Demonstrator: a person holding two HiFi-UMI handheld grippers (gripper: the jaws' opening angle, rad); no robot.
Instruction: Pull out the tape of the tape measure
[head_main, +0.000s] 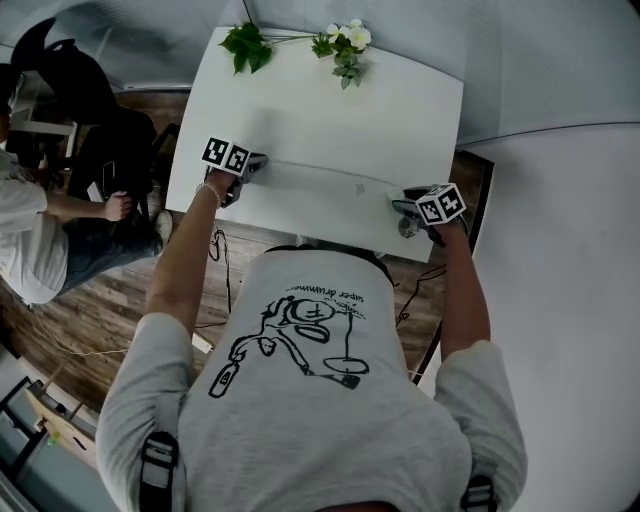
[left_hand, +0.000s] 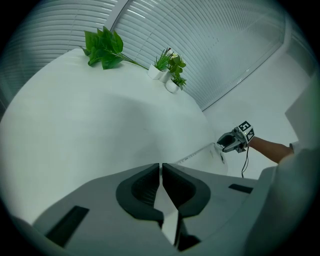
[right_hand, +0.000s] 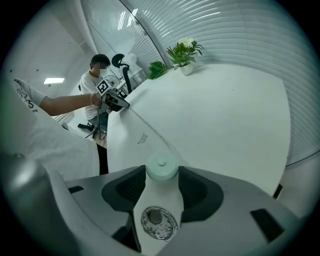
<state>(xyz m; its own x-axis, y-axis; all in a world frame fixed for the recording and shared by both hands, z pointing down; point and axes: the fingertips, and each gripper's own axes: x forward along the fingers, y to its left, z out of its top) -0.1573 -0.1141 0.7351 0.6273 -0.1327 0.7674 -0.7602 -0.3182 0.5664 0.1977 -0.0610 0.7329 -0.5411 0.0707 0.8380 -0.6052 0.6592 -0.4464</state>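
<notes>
Two claws share the work: the left claw (head_main: 252, 166) is pinched shut on the tape (head_main: 320, 169), which stretches along the desk's (head_main: 330, 100) near edge to the mint case (right_hand: 161, 167), clamped in the right claw (head_main: 408, 208). Grip firmly and pull straight apart.

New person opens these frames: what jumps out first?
A thin tape stretched across the white table near its front edge, between the two grippers. The left gripper pinches its end; the right gripper clamps the round tape measure case. At the far edge sit green plants.
</notes>
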